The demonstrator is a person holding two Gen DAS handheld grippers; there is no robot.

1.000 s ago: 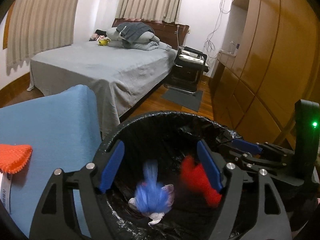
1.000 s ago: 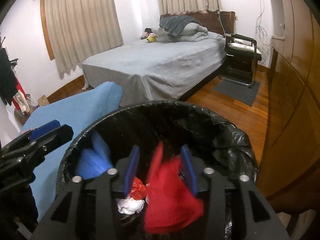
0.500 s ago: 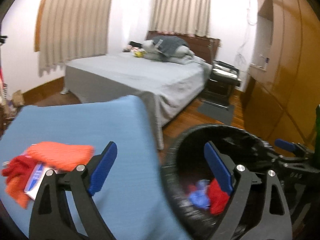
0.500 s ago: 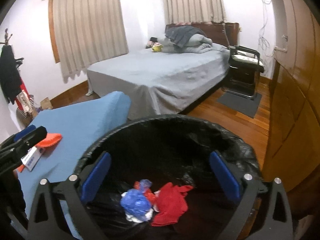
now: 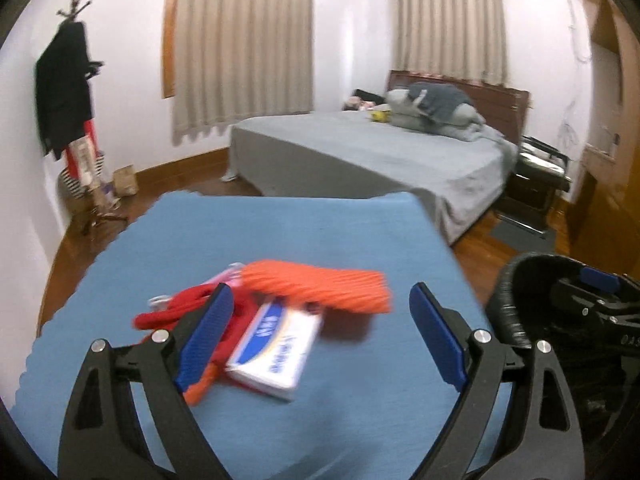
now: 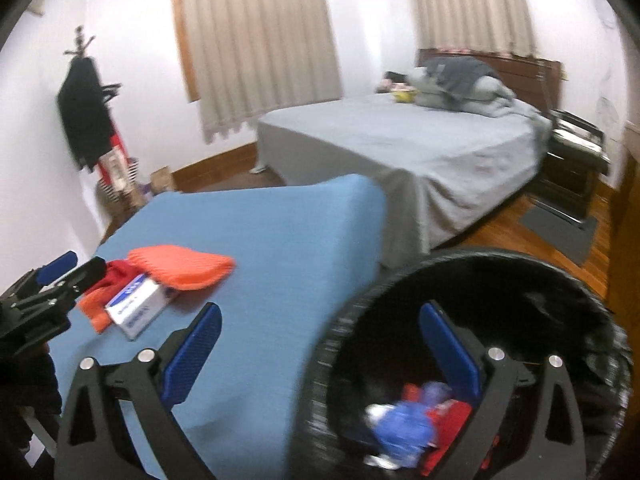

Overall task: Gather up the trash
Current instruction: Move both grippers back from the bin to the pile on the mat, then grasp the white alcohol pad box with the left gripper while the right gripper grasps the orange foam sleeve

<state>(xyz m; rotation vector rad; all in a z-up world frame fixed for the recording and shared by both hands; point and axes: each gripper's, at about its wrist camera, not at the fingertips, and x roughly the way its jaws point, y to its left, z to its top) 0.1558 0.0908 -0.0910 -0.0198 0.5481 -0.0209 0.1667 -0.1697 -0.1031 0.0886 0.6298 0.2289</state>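
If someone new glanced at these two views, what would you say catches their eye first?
Probably the bright orange knitted cloth draped over a white and blue box and red fabric on the blue-covered table. Next, the black-lined trash bin beside the table, with blue and red scraps at its bottom.

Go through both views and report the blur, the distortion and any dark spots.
Left wrist view: fisheye bends the curtains and walls, black corners; motion smear on the orange cloth and box; bin dark at right. Right wrist view: same curved edges; the bin rim streaks, the blue wad inside is smeared, the bin's depth is black; the bed is soft.
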